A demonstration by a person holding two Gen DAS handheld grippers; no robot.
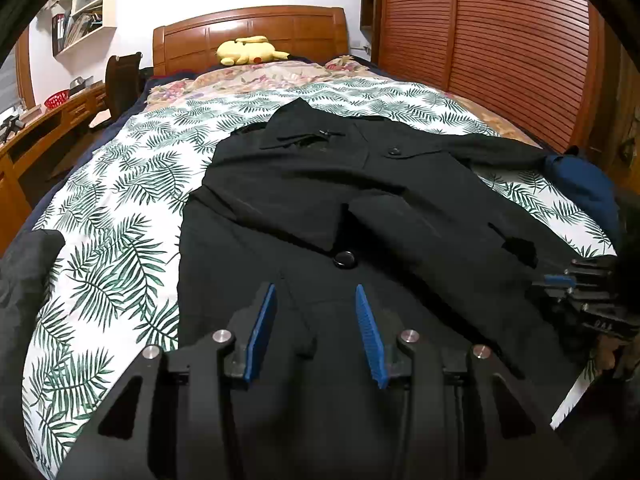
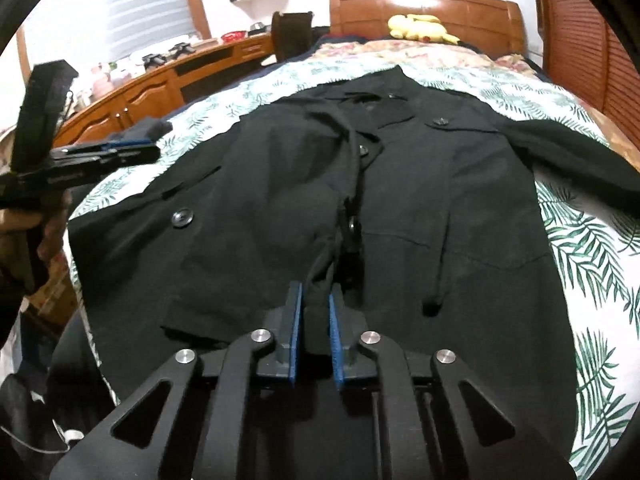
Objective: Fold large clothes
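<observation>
Two grippers angled down over the black coat (image 1: 320,200) spread on the leaf-print bedspread (image 1: 120,216). Right gripper (image 2: 315,312) at lower centre of its view, clenched on a fold of the coat's front edge near the hem. Left gripper (image 1: 316,320) half-spread above the hem, pads (image 1: 262,328) apart, nothing pinched. Yellow plush toy (image 1: 248,50) at the headboard (image 1: 248,28), top centre. Blue cloth (image 1: 580,184) far right beside the sleeve.
</observation>
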